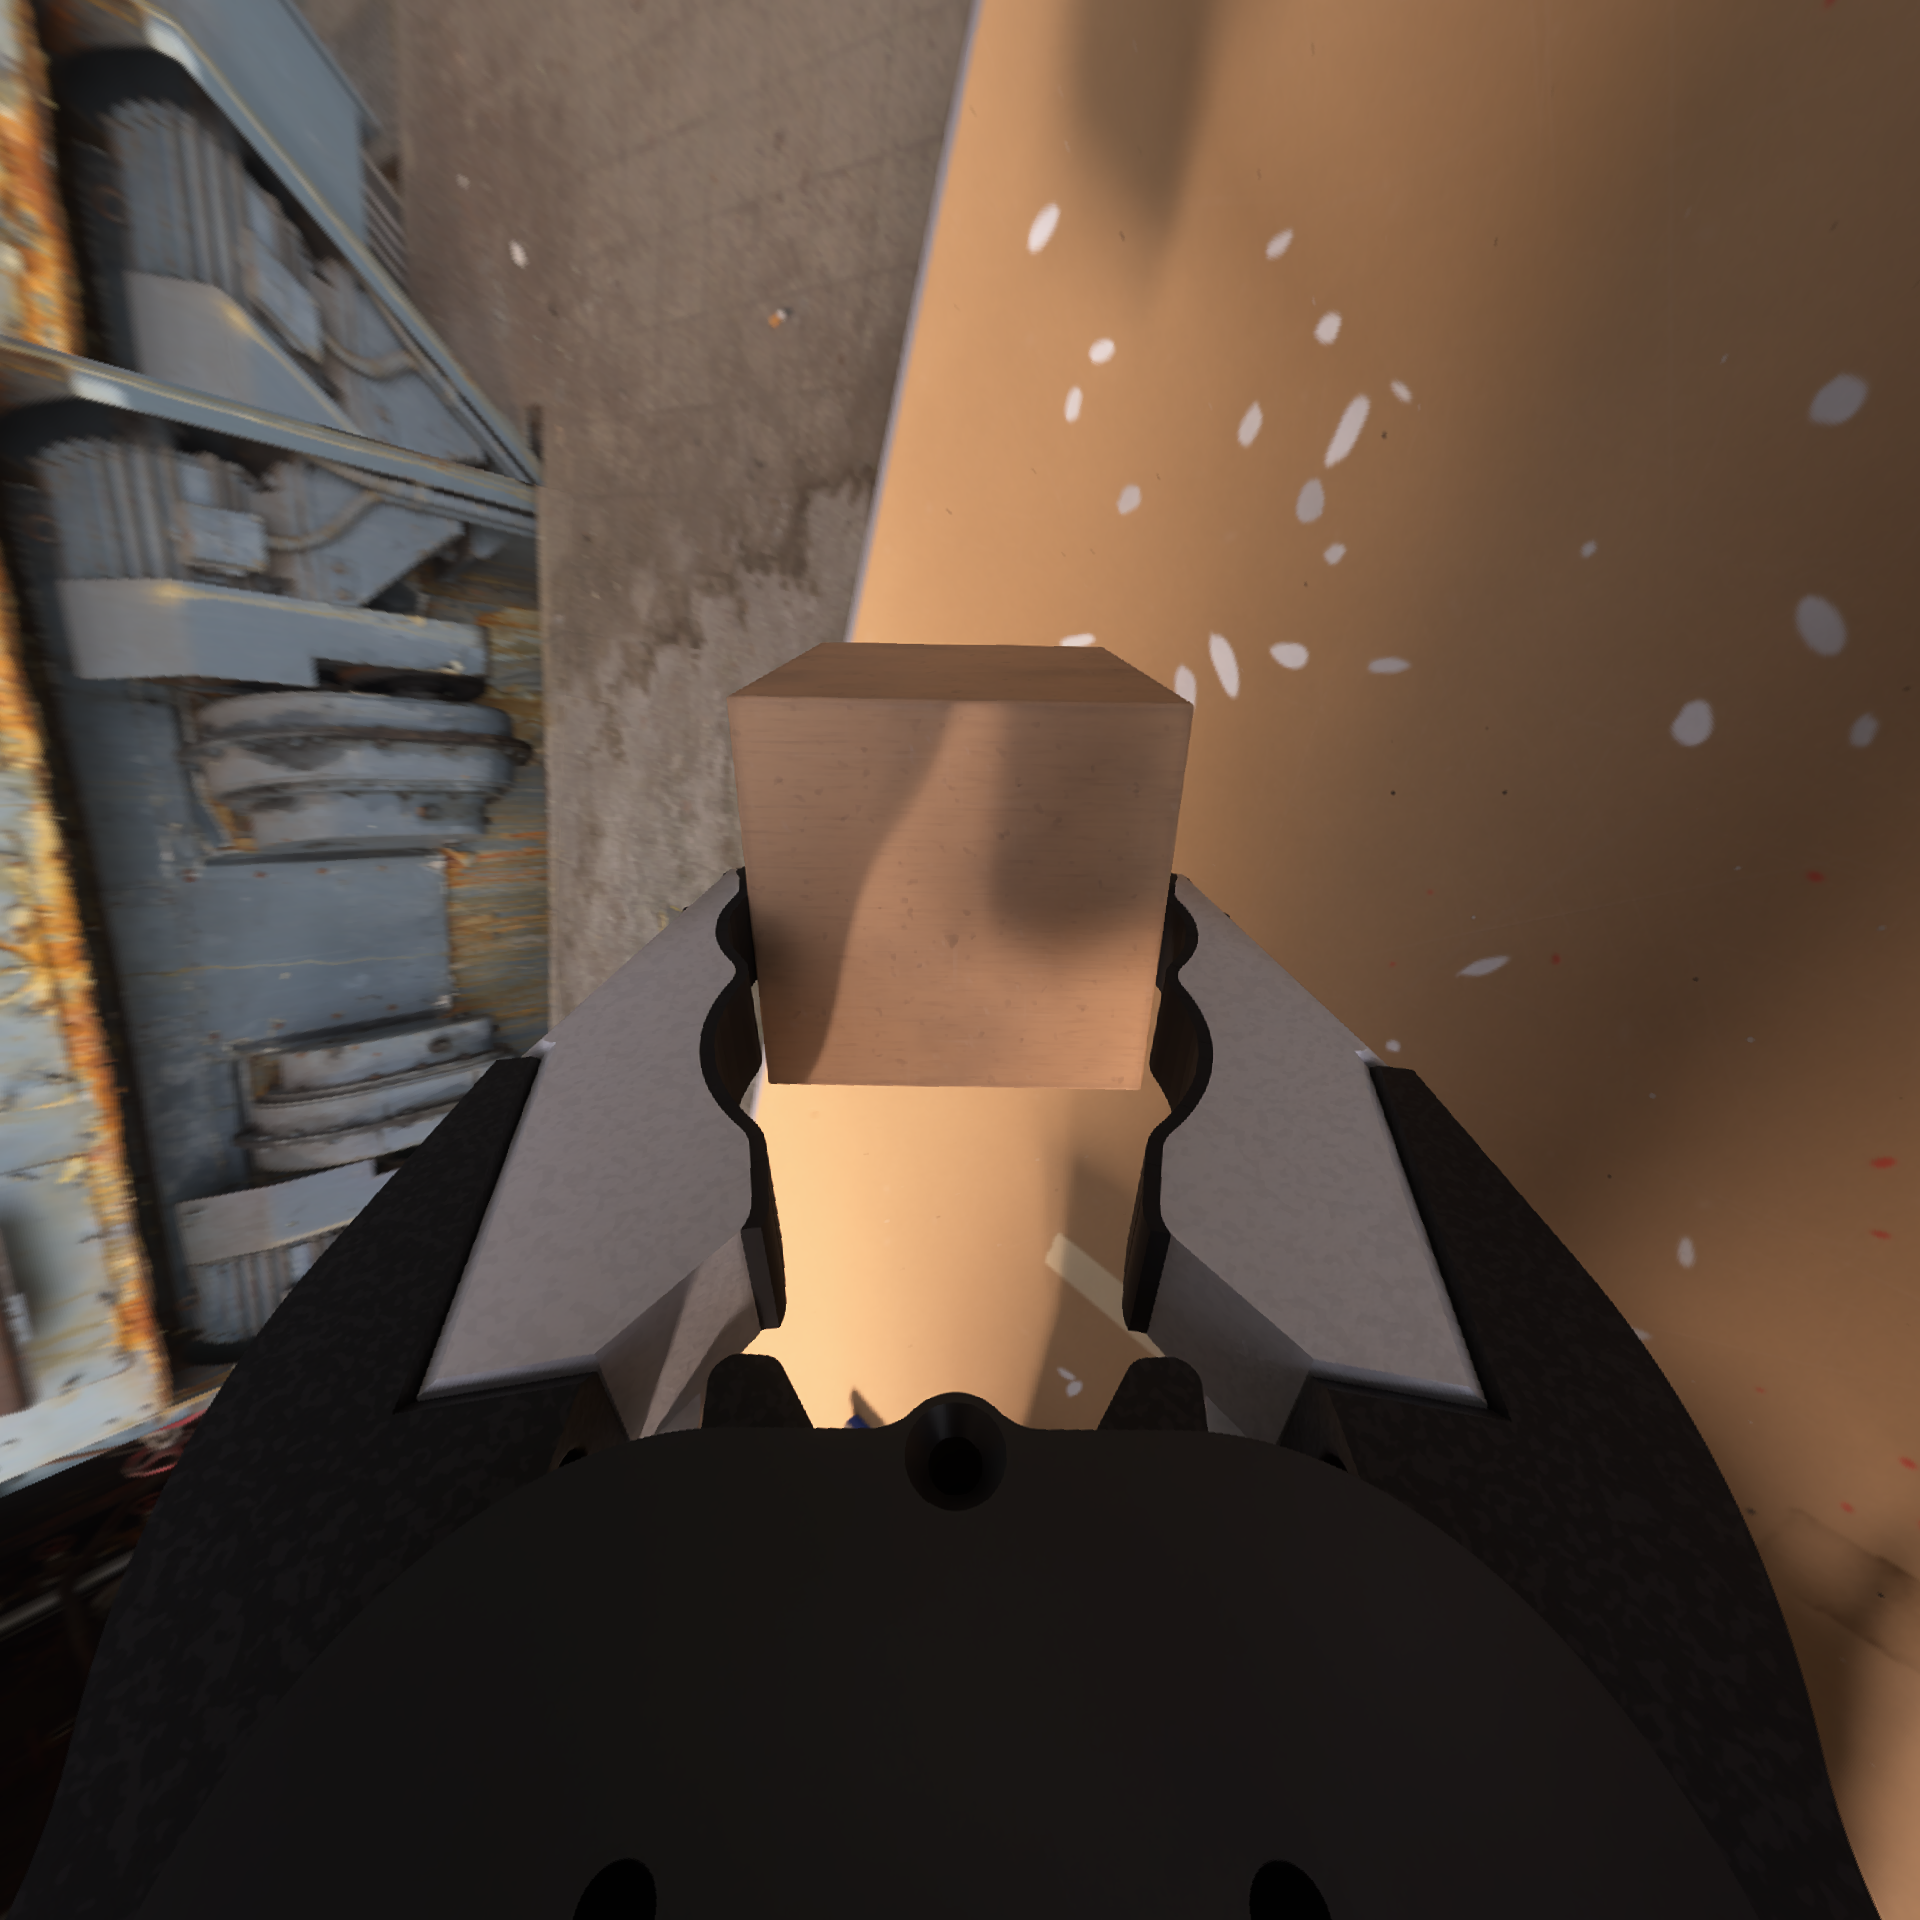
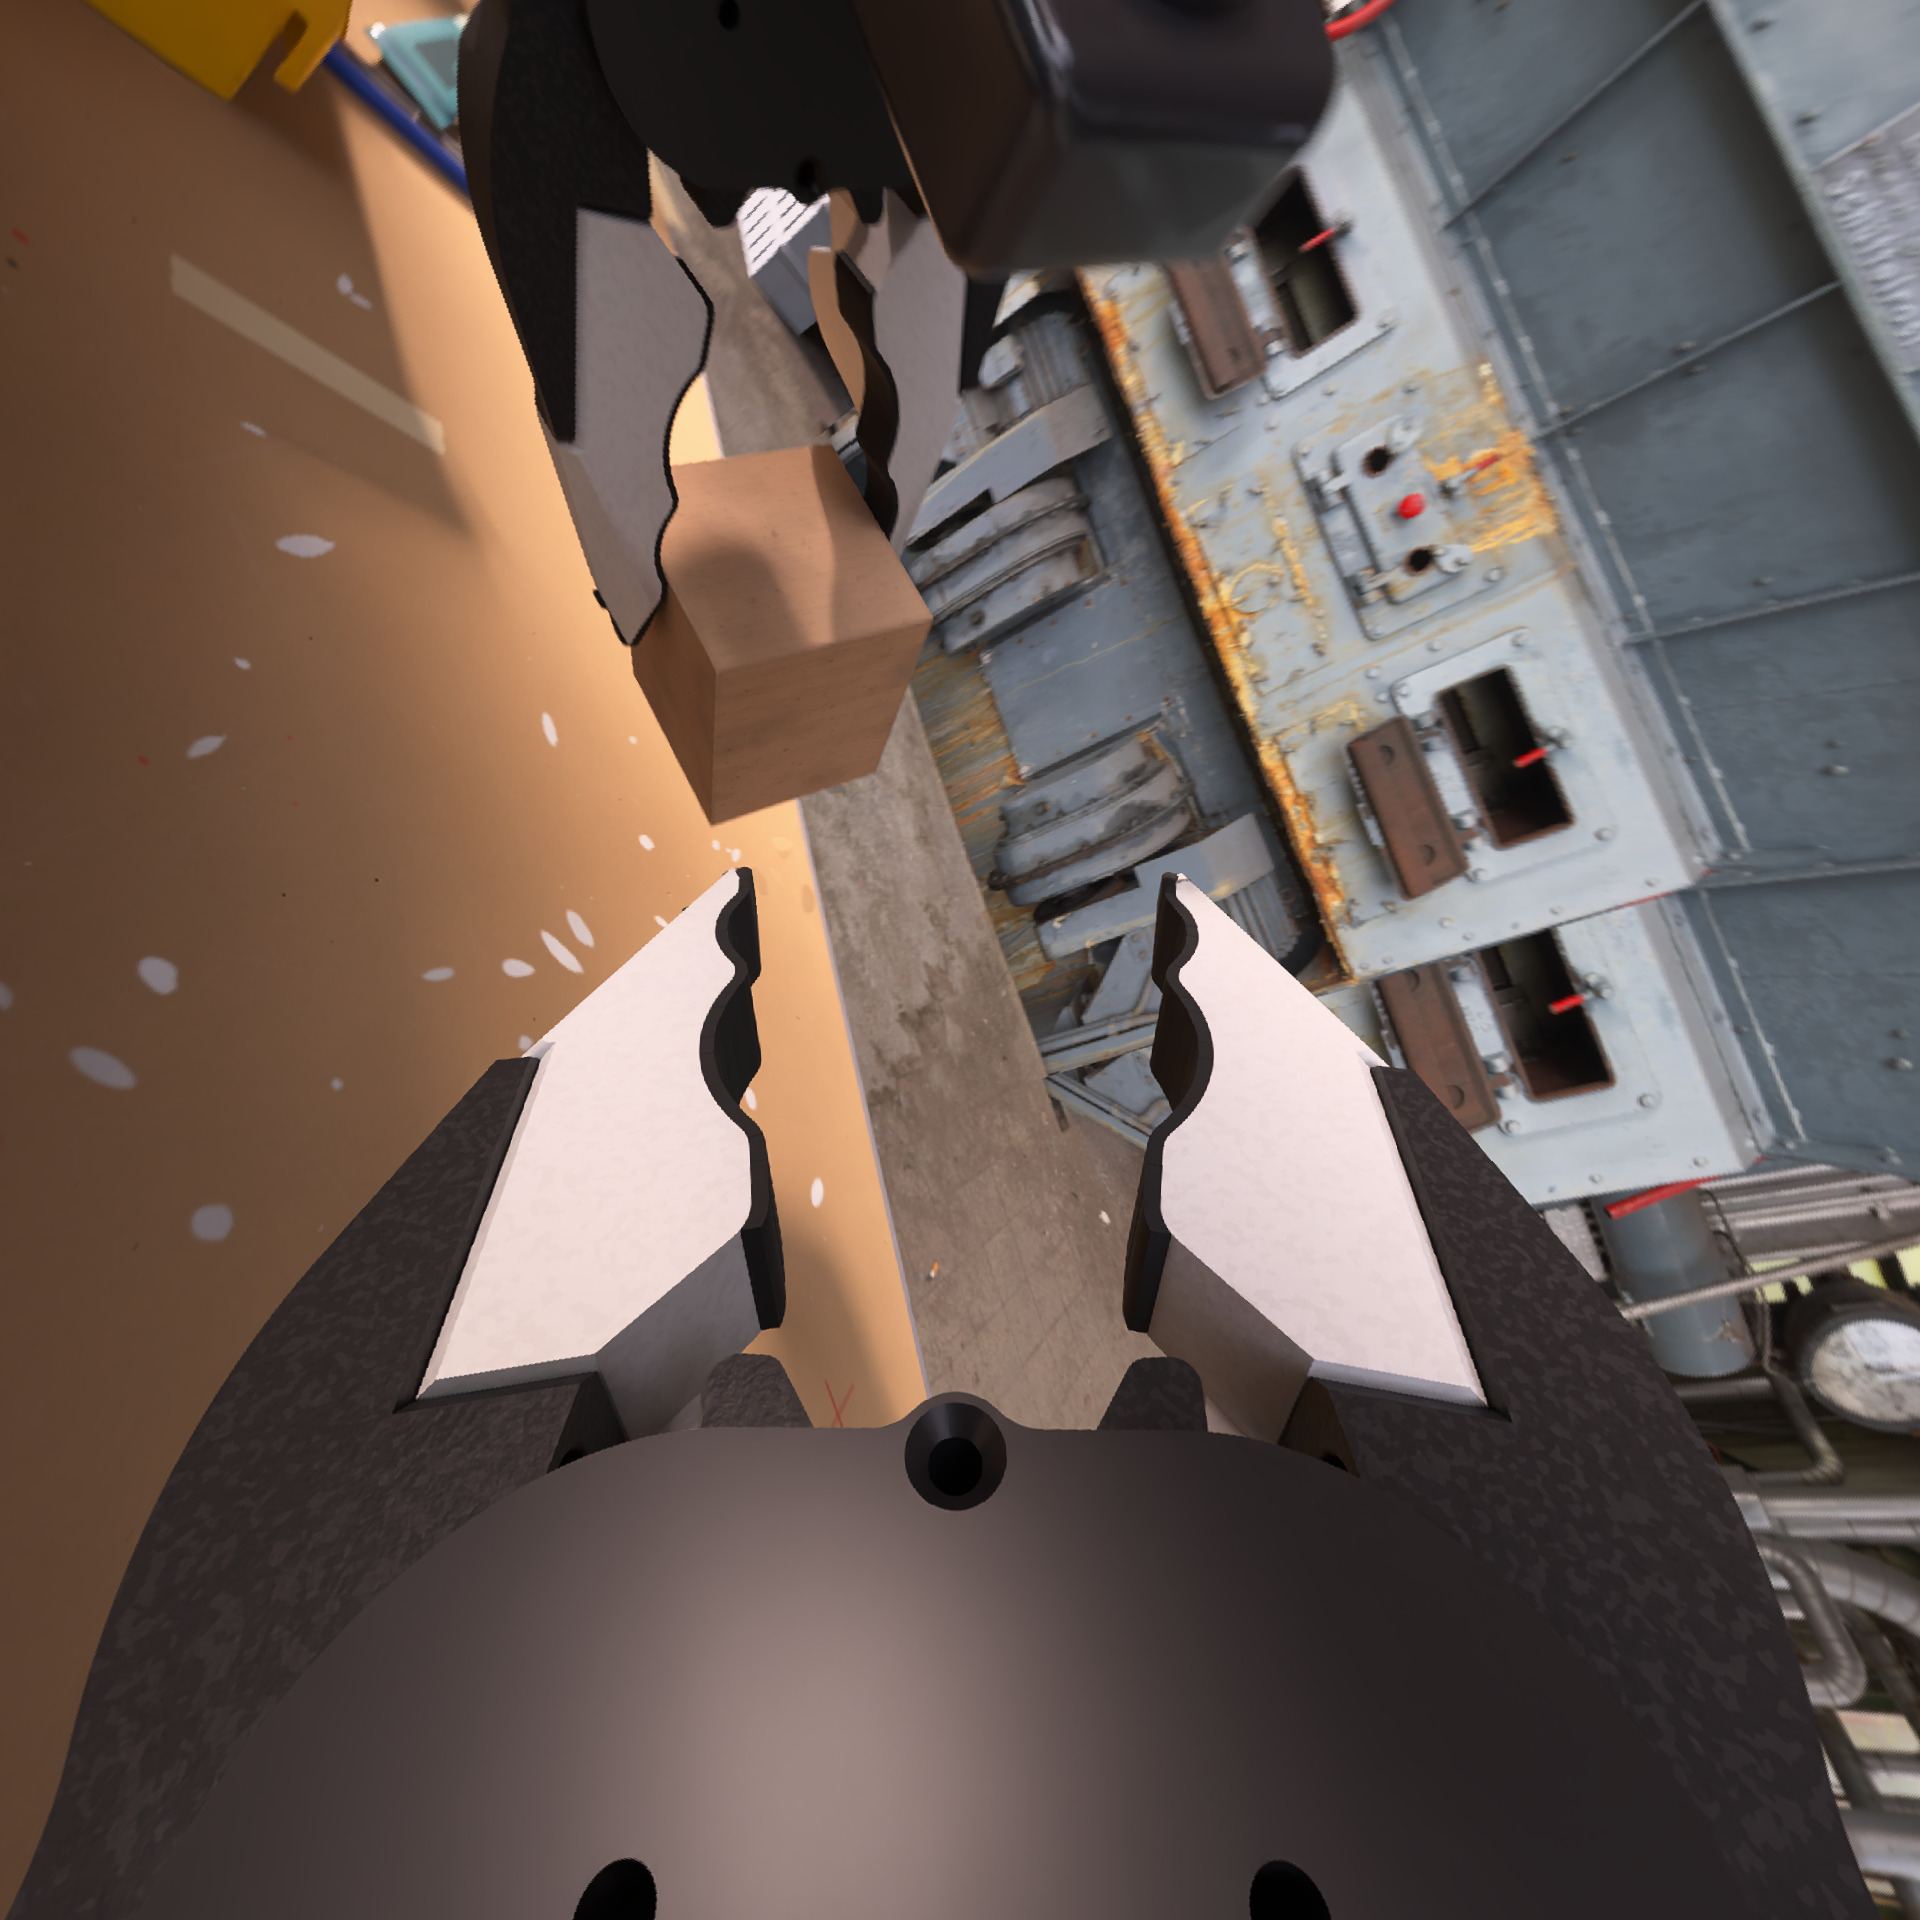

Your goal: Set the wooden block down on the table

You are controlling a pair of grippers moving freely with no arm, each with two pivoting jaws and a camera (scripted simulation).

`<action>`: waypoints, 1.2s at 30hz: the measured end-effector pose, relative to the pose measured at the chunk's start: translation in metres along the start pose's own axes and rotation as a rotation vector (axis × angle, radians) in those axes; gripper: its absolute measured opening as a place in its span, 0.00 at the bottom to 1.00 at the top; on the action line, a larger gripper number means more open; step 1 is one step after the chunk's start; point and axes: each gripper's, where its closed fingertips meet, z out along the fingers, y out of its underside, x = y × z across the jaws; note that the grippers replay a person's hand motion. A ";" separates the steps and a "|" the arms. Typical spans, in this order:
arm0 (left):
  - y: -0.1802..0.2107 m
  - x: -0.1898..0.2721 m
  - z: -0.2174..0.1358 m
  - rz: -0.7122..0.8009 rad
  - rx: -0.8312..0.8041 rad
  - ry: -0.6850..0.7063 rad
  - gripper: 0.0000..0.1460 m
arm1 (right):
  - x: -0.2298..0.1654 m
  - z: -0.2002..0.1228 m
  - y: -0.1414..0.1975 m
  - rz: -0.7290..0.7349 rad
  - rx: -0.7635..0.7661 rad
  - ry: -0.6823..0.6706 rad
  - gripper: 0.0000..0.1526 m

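The left tongs (image 1: 956,904) grip the wooden block (image 1: 956,883) in the air beside the edge of the counter (image 1: 1455,935), the right tongs (image 2: 956,904) wait open and empty, so lowering and release remain.

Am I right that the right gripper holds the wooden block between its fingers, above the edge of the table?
Not quite: the left gripper holds the wooden block between its fingers. The right gripper is open and empty, as the right wrist view shows. The table edge part is right.

Warm bright light; soft shadows; edges stretched.
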 end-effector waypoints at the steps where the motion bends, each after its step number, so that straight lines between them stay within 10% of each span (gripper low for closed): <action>1: -0.005 -0.003 -0.010 0.007 0.007 -0.023 0.52 | 0.006 -0.015 0.000 0.010 0.011 0.021 0.50; 10: -0.133 0.033 -0.085 0.094 0.119 -0.156 0.52 | 0.016 -0.156 0.014 -0.032 0.018 0.132 0.52; 16: -0.218 0.111 -0.054 0.110 0.170 -0.070 0.52 | -0.015 -0.233 0.064 -0.038 -0.071 0.112 0.52; 28: -0.246 0.194 0.048 0.231 0.036 -0.043 0.52 | -0.090 -0.256 0.170 0.135 -0.288 0.152 0.51; 32: -0.241 0.203 0.053 0.257 -0.030 0.031 0.52 | -0.091 -0.257 0.166 0.021 -0.350 0.175 0.52; 36: -0.236 0.219 0.045 0.217 -0.045 0.243 0.52 | -0.108 -0.253 0.154 0.260 -0.264 0.054 0.52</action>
